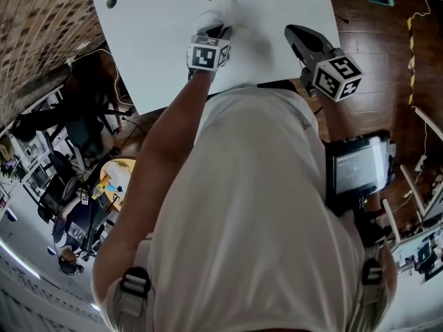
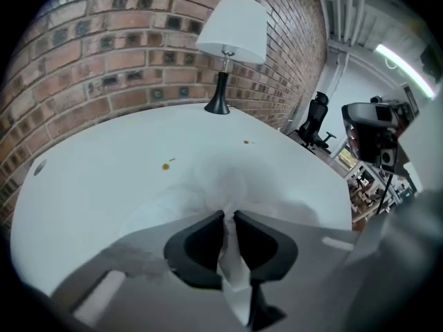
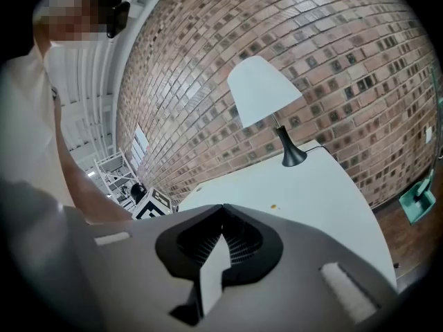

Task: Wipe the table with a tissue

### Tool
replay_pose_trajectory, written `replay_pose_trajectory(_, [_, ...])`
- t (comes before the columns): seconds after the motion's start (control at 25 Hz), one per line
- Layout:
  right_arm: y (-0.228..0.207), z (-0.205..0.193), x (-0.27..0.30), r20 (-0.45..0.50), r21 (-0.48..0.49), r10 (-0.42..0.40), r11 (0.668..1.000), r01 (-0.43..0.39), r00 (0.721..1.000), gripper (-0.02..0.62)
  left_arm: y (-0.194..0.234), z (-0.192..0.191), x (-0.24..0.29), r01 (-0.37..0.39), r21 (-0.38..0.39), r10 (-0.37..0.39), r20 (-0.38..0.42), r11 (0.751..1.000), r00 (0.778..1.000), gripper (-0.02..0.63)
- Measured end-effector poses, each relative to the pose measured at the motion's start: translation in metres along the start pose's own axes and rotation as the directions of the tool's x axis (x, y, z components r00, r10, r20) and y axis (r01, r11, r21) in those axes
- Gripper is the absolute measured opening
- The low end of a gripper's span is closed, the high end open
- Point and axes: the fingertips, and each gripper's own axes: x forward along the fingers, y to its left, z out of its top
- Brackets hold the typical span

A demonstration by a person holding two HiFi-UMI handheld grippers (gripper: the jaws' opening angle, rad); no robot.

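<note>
Left gripper view: shows the left claw [image 2: 230,216] almost closed, its dark pads pinching a white tissue [image 2: 208,185]. Follows the tissue back through the narrow gap as a thin strip toward 6 o'clock. Finds it bunched and blurred ahead of the tips toward 12 o'clock, lying on the white worktop [image 2: 90,178]. Picks out two small orange-brown spots on the worktop, one [image 2: 165,165] at 10 o'clock from the claw tips and clear of the tissue, the other [image 2: 246,142] near 12 o'clock, just beyond the tissue's far edge. Places a lamp [image 2: 232,40] with white shade and black foot at 12 o'clock, against the brick wall [image 2: 104,54].

Right gripper view: shows the right claw [image 3: 223,209] with tips closed together, gripping nothing, over the worktop.

Head view: puts the left claw at 12 o'clock with the tissue under its tips, the right claw at 1 o'clock, well apart from the tissue.
</note>
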Motion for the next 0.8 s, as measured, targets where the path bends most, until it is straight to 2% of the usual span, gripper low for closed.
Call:
replay_pose_trajectory(0.12, [-0.002, -0.001, -0.005, -0.002, 0.001, -0.008, 1.000, 0.008, 1.000, 0.007, -0.033, 0.008, 0.019, 0.061, 0.068, -0.061, -0.004, 0.996, 0.998, 0.038])
replay_pose_trajectory(0.24, [-0.004, -0.001, -0.007, -0.001, 0.002, -0.011, 1.000, 0.011, 1.000, 0.006, -0.065, 0.008, 0.028, 0.131, 0.144, -0.129, -0.027, 0.981, 0.991, 0.038])
replay_pose_trajectory(0.32, [-0.004, -0.001, -0.007, 0.000, 0.004, -0.010, 1.000, 0.010, 1.000, 0.007, -0.081, 0.001, 0.028, 0.183, 0.169, -0.176, -0.060, 0.968, 0.983, 0.038])
replay_pose_trajectory(0.4, [-0.004, -0.001, -0.005, -0.004, 0.001, -0.004, 1.000, 0.004, 1.000, 0.007, -0.094, -0.013, 0.025, 0.247, 0.170, -0.229, -0.122, 0.954, 0.966, 0.038])
replay_pose_trajectory(0.48, [-0.003, 0.000, -0.003, -0.006, -0.003, 0.001, 1.000, -0.001, 1.000, 0.007, -0.106, -0.031, 0.016, 0.322, 0.148, -0.292, -0.191, 0.935, 0.937, 0.038])
replay_pose_trajectory(0.56, [-0.001, 0.002, -0.002, -0.001, -0.005, -0.002, 1.000, 0.002, 1.000, 0.007, -0.117, -0.044, 0.004, 0.393, 0.132, -0.360, -0.215, 0.910, 0.908, 0.038])
replay_pose_trajectory(0.64, [0.006, 0.001, -0.001, 0.002, -0.005, -0.008, 1.000, 0.008, 1.000, 0.008, -0.119, -0.051, -0.014, 0.417, 0.134, -0.391, -0.181, 0.899, 0.902, 0.038])
replay_pose_trajectory(0.8, [0.027, -0.001, 0.011, 0.003, -0.025, -0.026, 0.999, 0.026, 1.000, 0.006, -0.095, -0.050, -0.047, 0.384, 0.094, -0.383, -0.031, 0.918, 0.923, 0.040])
